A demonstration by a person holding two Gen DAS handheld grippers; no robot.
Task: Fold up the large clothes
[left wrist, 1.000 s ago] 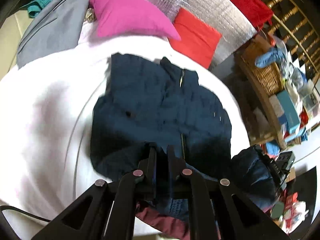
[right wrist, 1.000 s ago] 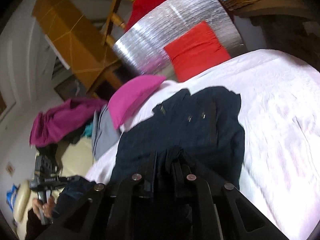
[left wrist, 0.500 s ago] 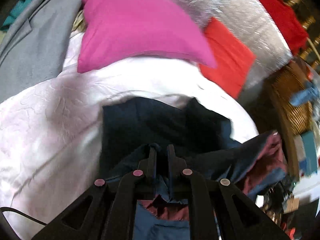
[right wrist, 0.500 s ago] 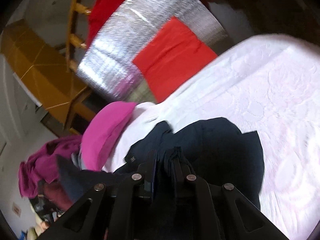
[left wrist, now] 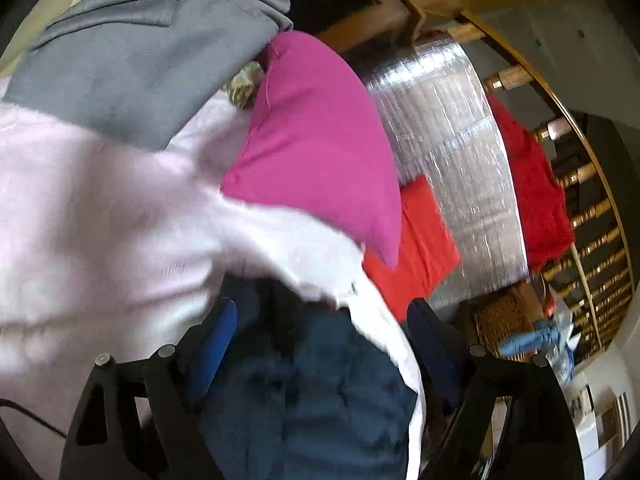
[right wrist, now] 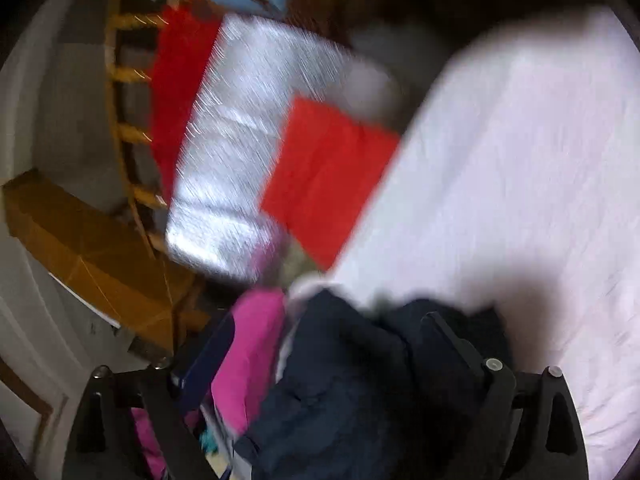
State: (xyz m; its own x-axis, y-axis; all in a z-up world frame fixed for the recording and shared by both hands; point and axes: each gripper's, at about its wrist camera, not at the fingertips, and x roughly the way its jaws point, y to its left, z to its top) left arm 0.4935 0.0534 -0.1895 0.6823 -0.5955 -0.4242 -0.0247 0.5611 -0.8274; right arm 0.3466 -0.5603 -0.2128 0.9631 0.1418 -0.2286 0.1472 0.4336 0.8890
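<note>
Release step of a fold, seen from both wrists. Your left gripper (left wrist: 320,340) stands wide, its jaws having just been opening; the navy jacket (left wrist: 320,400) lies between and below its 2 fingers, and no pad presses on it. Your right gripper (right wrist: 324,344) is likewise wide, its jaws also just opened, with the same jacket (right wrist: 360,392) bunched between the fingers and free of them. The garment rests on the pale pink bedspread (left wrist: 100,220) at the pillow end of the bed, just short of the magenta pillow (left wrist: 320,140) and the red cushion (right wrist: 328,176).

Judged step: the lower hem has been carried up toward the collar and let go, so 1 fold looks laid. Both views are blurred, so the neatness of the fold cannot be told.

Next move calls for: drawing both grippers clear without dragging cloth, then checking the edges before taking hold for a further fold.
</note>
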